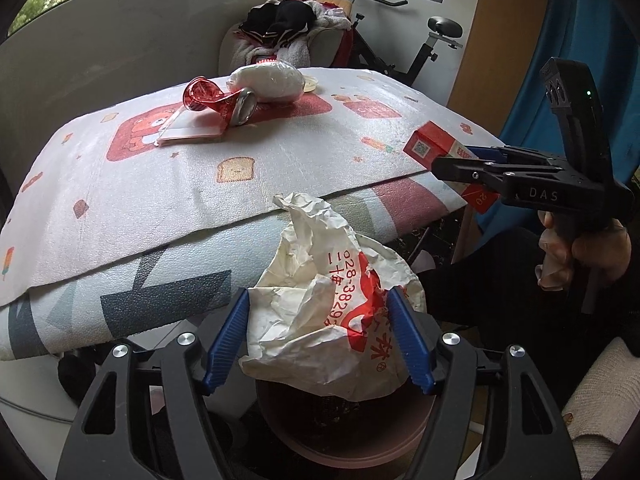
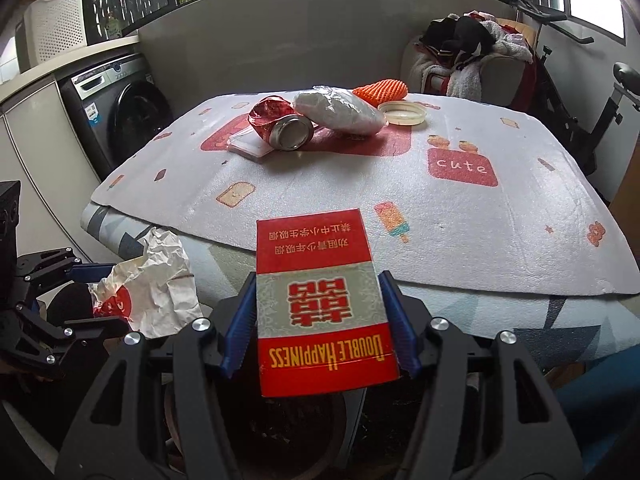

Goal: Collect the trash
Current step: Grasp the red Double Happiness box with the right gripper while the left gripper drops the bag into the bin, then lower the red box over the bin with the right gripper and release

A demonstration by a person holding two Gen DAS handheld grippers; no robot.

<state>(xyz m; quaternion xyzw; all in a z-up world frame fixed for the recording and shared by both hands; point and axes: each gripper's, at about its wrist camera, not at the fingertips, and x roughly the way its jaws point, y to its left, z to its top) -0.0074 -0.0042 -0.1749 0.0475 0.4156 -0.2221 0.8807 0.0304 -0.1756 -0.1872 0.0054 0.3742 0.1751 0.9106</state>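
Observation:
My left gripper (image 1: 320, 336) is shut on a crumpled white paper wrapper with red print (image 1: 328, 304), held off the table's front edge above a dark round bin (image 1: 344, 436). The wrapper also shows in the right wrist view (image 2: 152, 284). My right gripper (image 2: 318, 324) is shut on a red cigarette pack (image 2: 320, 300), held at the table's front edge; the pack shows in the left wrist view (image 1: 440, 152). A crushed red can (image 2: 280, 122), a white plastic bag (image 2: 340, 110) and a clear flat packet (image 2: 248, 146) lie at the table's far side.
The table (image 2: 440, 220) wears a white printed foam cover. A plastic lid (image 2: 402, 113) and an orange knitted thing (image 2: 382, 90) lie at its far edge. A washing machine (image 2: 116, 108) stands left. A chair piled with clothes (image 2: 468, 56) and an exercise bike (image 1: 424, 52) stand behind.

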